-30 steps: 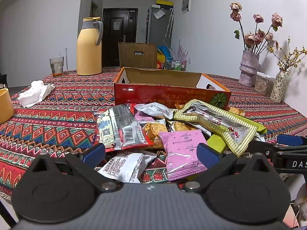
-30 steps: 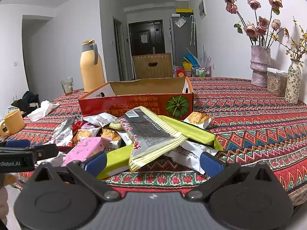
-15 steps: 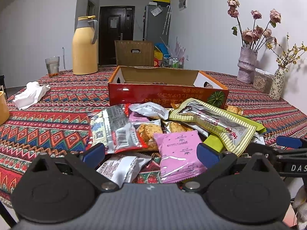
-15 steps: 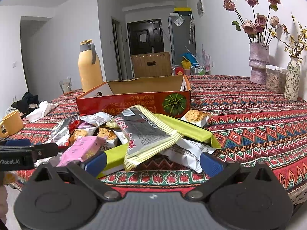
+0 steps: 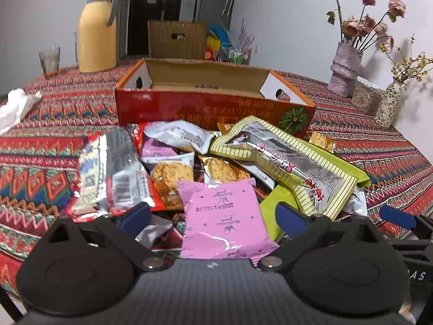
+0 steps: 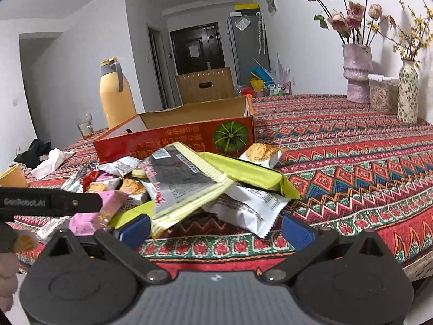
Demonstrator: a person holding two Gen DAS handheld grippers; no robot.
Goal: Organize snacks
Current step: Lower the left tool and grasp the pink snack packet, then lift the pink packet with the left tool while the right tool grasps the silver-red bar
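The left gripper [image 5: 212, 216] is closing around the pink snack packet [image 5: 226, 220] near the table's [image 6: 351, 162] front edge, not yet pressing; the right gripper [image 6: 215, 228] is hanging wide, holding nothing.

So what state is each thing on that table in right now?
Left gripper: jaws closing, pink packet between them, not yet pinched.
Right gripper: open, nothing held.
Pink packet: lying flat.
Red box: open on top.
Striped packet: sealed, lying atop the pile.
Glass: upright.

White walls [image 6: 81, 62], dark door [image 6: 197, 48], grey fridge [image 6: 247, 43]
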